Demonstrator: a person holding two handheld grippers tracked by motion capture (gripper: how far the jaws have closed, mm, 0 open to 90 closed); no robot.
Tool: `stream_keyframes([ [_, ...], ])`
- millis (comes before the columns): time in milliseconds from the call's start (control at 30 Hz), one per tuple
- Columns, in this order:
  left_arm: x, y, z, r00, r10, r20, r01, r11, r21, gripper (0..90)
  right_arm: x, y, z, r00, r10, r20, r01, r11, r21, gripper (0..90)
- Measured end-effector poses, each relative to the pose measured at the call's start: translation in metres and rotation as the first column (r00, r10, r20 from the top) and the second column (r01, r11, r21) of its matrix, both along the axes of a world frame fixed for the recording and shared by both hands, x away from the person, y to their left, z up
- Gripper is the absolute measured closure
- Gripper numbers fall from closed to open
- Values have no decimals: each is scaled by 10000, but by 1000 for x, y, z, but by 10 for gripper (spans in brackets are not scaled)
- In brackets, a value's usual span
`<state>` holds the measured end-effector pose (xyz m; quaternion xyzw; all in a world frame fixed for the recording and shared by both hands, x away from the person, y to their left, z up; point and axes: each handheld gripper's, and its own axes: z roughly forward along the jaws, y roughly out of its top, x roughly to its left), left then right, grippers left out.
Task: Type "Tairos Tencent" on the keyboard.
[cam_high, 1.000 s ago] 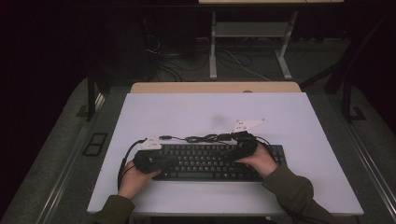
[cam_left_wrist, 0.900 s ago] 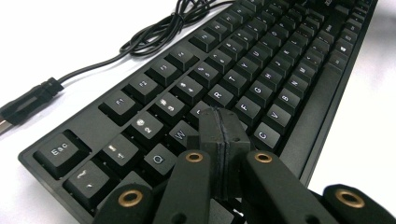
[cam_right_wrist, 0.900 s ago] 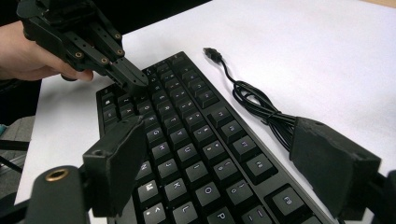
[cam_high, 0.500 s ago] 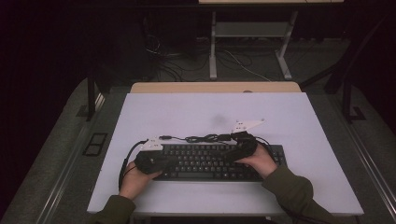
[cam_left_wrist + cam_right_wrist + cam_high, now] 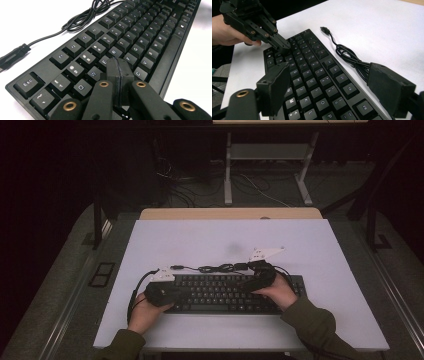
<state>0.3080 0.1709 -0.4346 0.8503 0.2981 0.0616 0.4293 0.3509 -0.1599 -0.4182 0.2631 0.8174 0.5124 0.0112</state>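
Nothing has been moved since a second ago: the black keyboard (image 5: 225,294) is kept flat at the near middle of the white counter (image 5: 310,245). The left gripper (image 5: 117,75), jaws pressed shut on nothing, is held over the left keys, maybe to press one. The right gripper (image 5: 329,82) is held over the right keys, jaws wide and empty.

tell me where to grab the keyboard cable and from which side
Grip the cable at its bundled coil, coming straight down from above. It lies loose on the table just behind the keyboard, and the bunched loops give more to pinch than one flat strand. The open right gripper is probably best placed; the left gripper is shut over the keys.
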Motion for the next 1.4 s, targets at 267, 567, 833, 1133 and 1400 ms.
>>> stream_keyframes([
  [267, 0, 1, 2, 9999, 103, 26, -103, 9999, -117, 839, 0, 0, 0, 10000, 11, -9, -11, 10000, -22, 183],
  [567, -1, -1, 5, 9996, 227, 191, -222, 9994, -255, 657, -1, 0, -1, 10000, 34, -36, -34, 10000, -50, 183],
  [833, -1, -4, 7, 9992, 293, 264, -286, 9992, -287, 472, -2, -1, -1, 10000, 3, -40, -4, 10000, -53, 183],
  [1133, -1, -7, 8, 9990, 287, 350, -275, 9990, -357, 323, -5, -5, -1, 10000, -43, -75, 43, 10000, -68, 183],
  [1400, -3, -13, 8, 9995, 109, 287, -96, 9990, -441, 277, -9, -7, -2, 9999, -86, -122, 84, 9999, -110, 183],
])
